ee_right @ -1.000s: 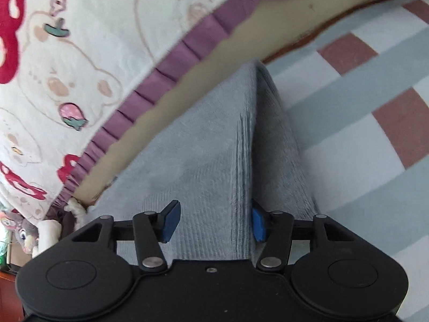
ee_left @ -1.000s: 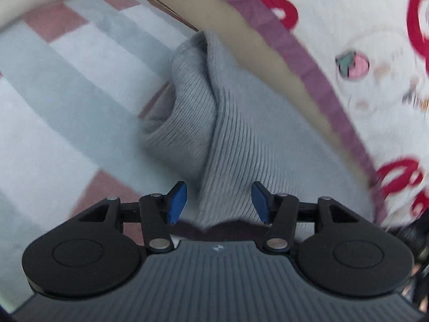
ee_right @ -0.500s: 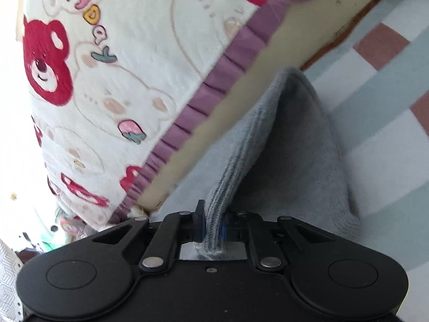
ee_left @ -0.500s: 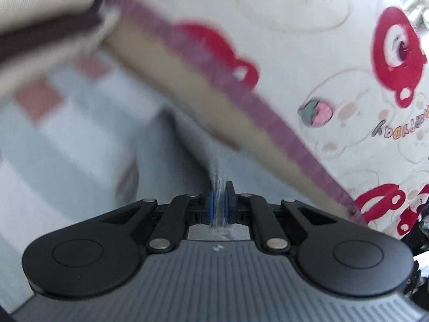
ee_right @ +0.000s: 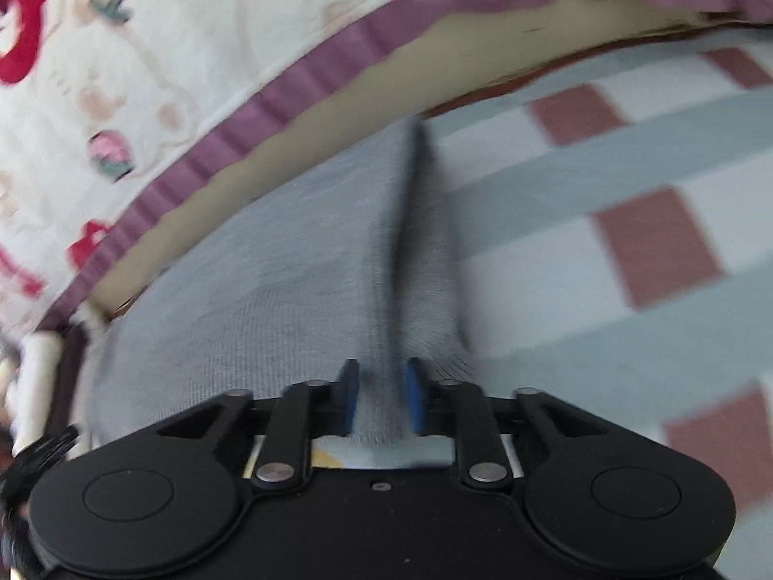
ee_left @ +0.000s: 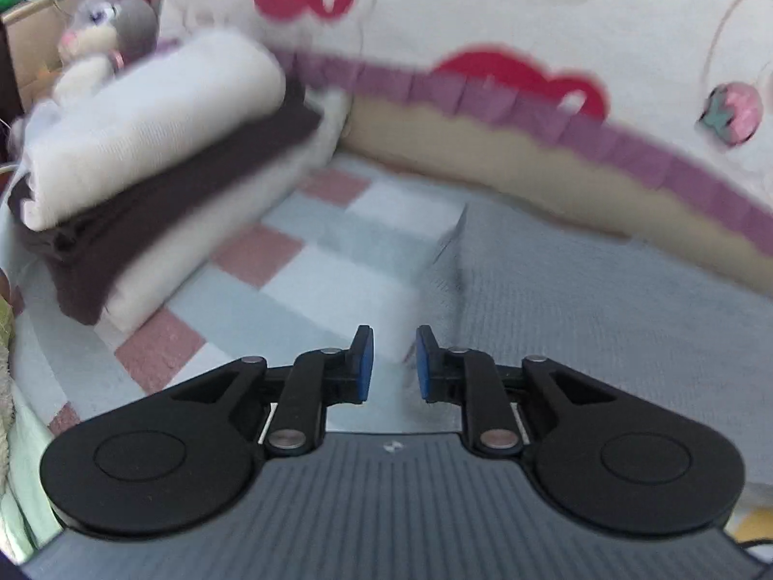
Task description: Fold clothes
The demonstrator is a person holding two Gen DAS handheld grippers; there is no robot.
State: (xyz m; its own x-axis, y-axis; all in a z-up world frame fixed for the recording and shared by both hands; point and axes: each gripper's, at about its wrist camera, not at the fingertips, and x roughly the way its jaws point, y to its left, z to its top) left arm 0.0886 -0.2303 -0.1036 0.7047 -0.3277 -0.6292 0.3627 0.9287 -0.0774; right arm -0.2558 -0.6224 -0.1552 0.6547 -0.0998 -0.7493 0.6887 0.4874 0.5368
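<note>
Grey ribbed knit garment (ee_right: 290, 299) lies on the checked bedsheet (ee_right: 604, 251) beside the bear-print quilt (ee_left: 555, 24). Right gripper (ee_right: 380, 398) pinches its raised fold; left gripper (ee_left: 390, 362) is spread, holding nothing, near a stack of folded white and brown clothes (ee_left: 159, 164)

Legible text: none. The bear-print blanket (ee_left: 555, 14) showed only blurred red shapes; the small mark on the left gripper's body was unreadable.
</note>
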